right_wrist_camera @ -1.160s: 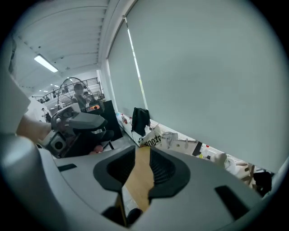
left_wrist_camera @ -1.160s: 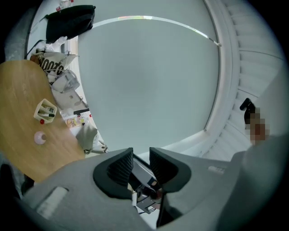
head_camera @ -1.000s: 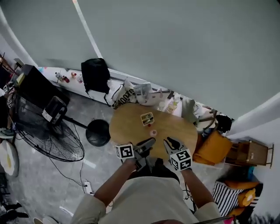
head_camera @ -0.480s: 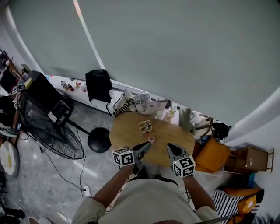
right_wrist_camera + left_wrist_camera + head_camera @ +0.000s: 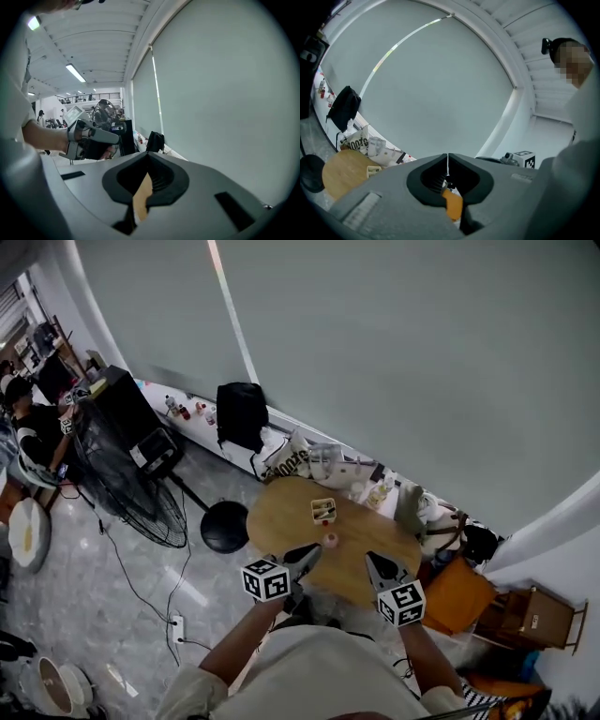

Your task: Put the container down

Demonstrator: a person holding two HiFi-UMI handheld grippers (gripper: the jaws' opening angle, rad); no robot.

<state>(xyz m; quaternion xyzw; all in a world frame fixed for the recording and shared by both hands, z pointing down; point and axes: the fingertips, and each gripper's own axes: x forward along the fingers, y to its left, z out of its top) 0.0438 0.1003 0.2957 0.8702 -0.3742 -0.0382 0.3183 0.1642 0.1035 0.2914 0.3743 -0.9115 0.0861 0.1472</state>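
We hold the left gripper [image 5: 307, 556] and right gripper [image 5: 375, 563] over the near edge of the round wooden bench [image 5: 279, 519], both jaws just clenched shut on nothing. The small cream open-topped container [image 5: 322, 510] sits on the bench, apart from both.

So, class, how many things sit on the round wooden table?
2: a small open box towards the far edge, and a small pink thing towards the near edge. More may be hidden.
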